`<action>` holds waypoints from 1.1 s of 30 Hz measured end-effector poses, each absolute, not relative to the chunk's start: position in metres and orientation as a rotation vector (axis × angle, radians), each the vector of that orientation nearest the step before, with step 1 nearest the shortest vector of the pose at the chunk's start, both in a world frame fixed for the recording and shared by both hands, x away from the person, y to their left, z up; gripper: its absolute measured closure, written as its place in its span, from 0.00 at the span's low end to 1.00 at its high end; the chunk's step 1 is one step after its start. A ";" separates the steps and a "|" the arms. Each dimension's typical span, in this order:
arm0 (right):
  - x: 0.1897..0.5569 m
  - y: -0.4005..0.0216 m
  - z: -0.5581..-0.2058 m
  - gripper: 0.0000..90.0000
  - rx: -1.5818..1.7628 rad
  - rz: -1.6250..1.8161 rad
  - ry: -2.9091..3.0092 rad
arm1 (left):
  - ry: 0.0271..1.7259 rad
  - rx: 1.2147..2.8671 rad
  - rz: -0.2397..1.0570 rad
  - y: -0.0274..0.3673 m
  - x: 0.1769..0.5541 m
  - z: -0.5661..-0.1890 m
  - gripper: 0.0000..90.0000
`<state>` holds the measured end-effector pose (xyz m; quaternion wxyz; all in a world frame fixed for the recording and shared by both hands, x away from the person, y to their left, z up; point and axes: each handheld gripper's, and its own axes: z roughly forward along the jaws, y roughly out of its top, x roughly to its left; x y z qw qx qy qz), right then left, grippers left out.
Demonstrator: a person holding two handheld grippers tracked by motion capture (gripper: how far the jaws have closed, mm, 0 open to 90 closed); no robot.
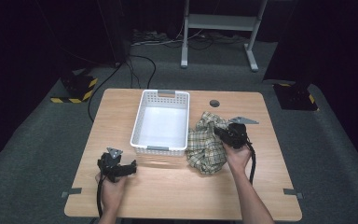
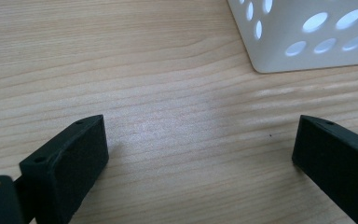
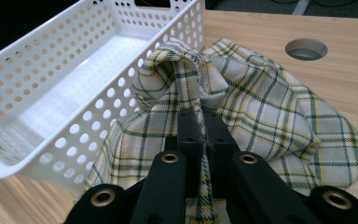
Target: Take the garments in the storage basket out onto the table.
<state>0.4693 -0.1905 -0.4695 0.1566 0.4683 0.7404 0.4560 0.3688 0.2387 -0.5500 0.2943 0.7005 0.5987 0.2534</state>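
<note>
Plaid cloth (image 3: 261, 112), cream w/ green and yellow lines, lies bunched on the wooden table (image 1: 177, 186), and the right gripper (image 3: 204, 116) has a fold of it pinched: both black jaws are pressed together w/ fabric caught between them. Ahead of those jaws the cloth rises in a puckered peak; to their right it spreads flatter across the wood, and beneath them it runs down toward the camera. From above, the right gripper (image 1: 230, 133) sits on top of the cloth (image 1: 205, 149), w/ the person's right hand (image 1: 237, 156) gripping it from behind.

Just left of the closed jaws stands a white perforated basket (image 3: 51, 93); the cloth touches its near wall. In the high view the basket (image 1: 137, 123) sits mid-table, inside bare and white. Beyond the jaws and to their right there's a round grey cable hole (image 3: 306, 49) in the tabletop.

Left gripper (image 1: 116, 165) is well apart from the cloth, on the other side of the basket, near its front corner, held by the left hand (image 1: 112, 189). Its jaws stand wide, nothing between them but bare wood grain (image 2: 177, 140). A rounded basket corner (image 2: 307, 37) shows ahead of its right jaw, close but not touching.
</note>
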 end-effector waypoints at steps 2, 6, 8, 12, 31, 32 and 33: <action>0.469 -0.190 -0.472 0.97 1.345 1.307 2.119 | 1.594 1.865 0.674 0.239 0.369 -0.550 0.04; 0.469 -0.189 -0.475 0.96 1.346 1.304 2.121 | 1.594 1.864 0.674 0.239 0.369 -0.550 0.04; 0.469 -0.189 -0.476 0.95 1.349 1.302 2.122 | 1.594 1.865 0.674 0.239 0.369 -0.550 0.04; 0.468 -0.188 -0.476 0.86 1.345 1.304 2.115 | 1.594 1.865 0.675 0.239 0.369 -0.550 0.04; 0.469 -0.193 -0.474 0.28 1.353 1.334 2.101 | 1.594 1.864 0.675 0.239 0.369 -0.550 0.04; 0.469 -0.193 -0.473 0.28 1.354 1.337 2.098 | 1.594 1.865 0.675 0.239 0.369 -0.550 0.04; 0.468 -0.194 -0.472 0.27 1.350 1.340 2.097 | 1.594 1.864 0.675 0.239 0.369 -0.550 0.04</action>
